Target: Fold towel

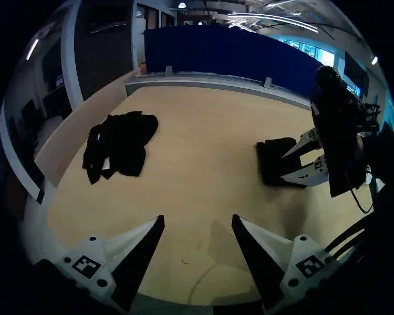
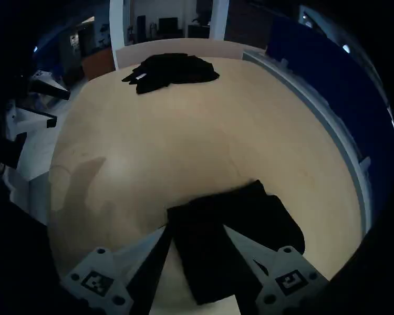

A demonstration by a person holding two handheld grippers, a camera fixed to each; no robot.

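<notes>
Right gripper view: the folded towel (image 2: 260, 220) is straddled by the right tool (image 2: 196, 227); whether it is pinched cannot be told. The left tool (image 1: 197, 216) is spread. Placing seems in hand; release is called for next.

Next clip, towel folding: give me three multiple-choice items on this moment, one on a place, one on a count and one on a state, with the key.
1. Where does the crumpled black cloth lie relative to the folded black towel?
A. On top of it
B. Apart from it, elsewhere on the table
C. On the floor

2. How many dark cloth items are on the table?
A. One
B. Two
C. Four

3. How is the left gripper?
A. Open, nothing between its fingers
B. Shut on the folded towel
C. Shut on the crumpled cloth

Key: 1 B, bare tabletop separates them; 2 B, just the crumpled cloth and the folded towel; 3 A, tabletop shows through the wide gap.
</notes>
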